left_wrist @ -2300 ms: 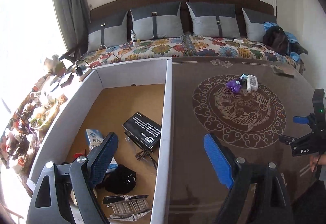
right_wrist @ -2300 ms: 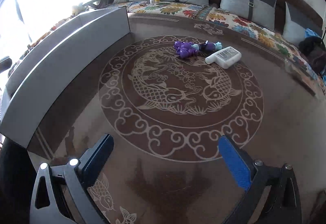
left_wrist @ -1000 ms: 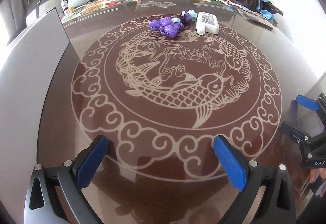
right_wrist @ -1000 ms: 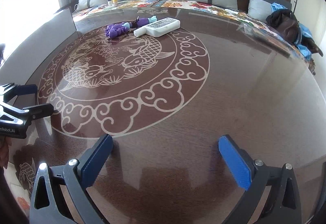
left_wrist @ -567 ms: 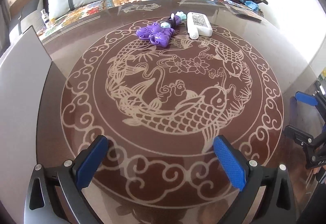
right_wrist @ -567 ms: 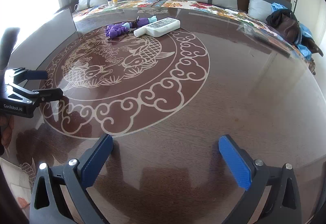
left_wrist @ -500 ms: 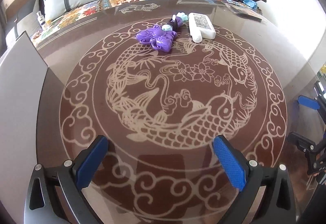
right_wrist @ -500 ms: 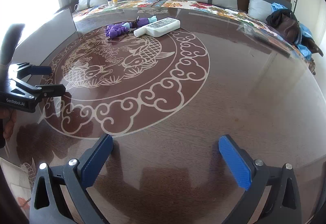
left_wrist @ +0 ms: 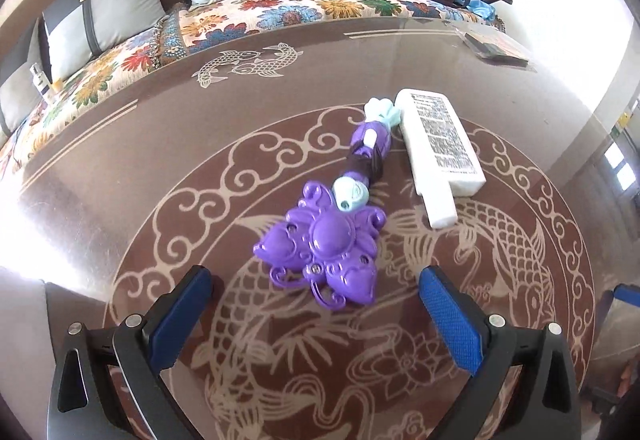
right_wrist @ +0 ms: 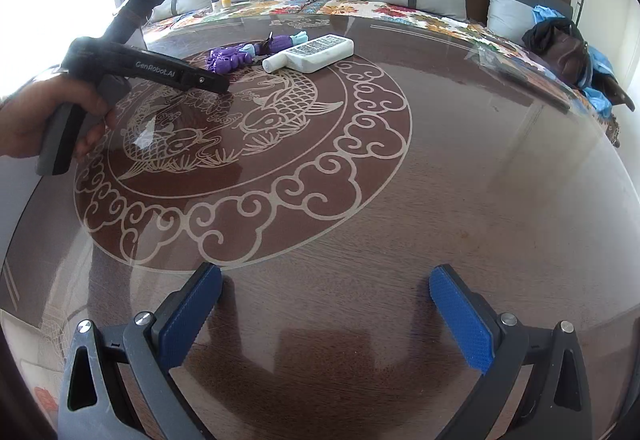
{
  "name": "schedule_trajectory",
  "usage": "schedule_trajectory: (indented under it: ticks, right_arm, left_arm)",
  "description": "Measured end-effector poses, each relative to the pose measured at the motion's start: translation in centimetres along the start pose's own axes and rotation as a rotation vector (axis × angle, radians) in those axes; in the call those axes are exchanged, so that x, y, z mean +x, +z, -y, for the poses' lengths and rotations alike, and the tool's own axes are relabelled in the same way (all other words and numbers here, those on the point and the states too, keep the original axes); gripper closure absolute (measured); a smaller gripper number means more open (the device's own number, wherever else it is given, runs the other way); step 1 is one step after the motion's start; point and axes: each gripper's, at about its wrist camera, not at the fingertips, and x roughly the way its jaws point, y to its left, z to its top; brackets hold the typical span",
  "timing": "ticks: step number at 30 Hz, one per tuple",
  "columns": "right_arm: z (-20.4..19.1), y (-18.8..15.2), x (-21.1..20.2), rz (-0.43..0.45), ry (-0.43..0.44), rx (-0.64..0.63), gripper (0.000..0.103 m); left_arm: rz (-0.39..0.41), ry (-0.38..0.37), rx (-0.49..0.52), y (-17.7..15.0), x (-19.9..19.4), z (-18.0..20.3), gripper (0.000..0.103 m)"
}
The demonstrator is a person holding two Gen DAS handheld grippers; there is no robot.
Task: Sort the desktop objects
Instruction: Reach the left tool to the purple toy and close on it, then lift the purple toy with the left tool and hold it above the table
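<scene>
The left gripper is hovering with its 2 blue-padded jaws spread wide, pinching nothing, just short of the purple flower toy. The toy is lying flat on the brown table, its flower head sitting between the lines of the 2 fingers and just beyond their tips, apart from both pads. Beyond the flower head, the toy's handle is pointing away toward the floral bed. Just right of the toy, a white remote-like device is lying flat, touching the toy's pale tip. The right gripper is also spread wide and empty, hanging over bare table well apart from the toy.
</scene>
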Motion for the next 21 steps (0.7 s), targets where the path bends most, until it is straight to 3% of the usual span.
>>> schedule_trajectory:
  ticks: [6,12,13,14,15,17,21]
  right_arm:
    - [0.0,0.0,0.0,0.000,0.000,0.000,0.000]
    - [0.0,0.0,0.0,0.000,-0.001,-0.001,0.000]
    - [0.0,0.0,0.0,0.000,-0.001,-0.001,0.000]
    - [-0.1,0.0,0.0,0.000,-0.001,-0.001,0.000]
    - [0.0,0.0,0.0,0.000,-0.001,-0.001,0.000]
    - [0.0,0.0,0.0,0.000,-0.001,-0.001,0.000]
    - [0.0,0.0,0.0,0.000,0.000,-0.001,0.000]
  left_arm:
    - [0.027,-0.001,0.004,2.7,1.7,-0.2,0.000]
    - [0.045,0.045,-0.066,4.2,2.5,-0.3,0.002]
    - [0.073,0.055,-0.074,4.1,2.1,-0.3,0.023]
    - [0.097,0.058,-0.074,4.0,1.7,-0.1,0.052]
    - [0.103,0.059,-0.071,4.0,1.6,0.1,0.069]
    - [0.100,0.065,-0.060,3.6,1.2,0.5,0.081]
    - [0.101,0.096,-0.094,1.3,-0.3,0.7,0.081]
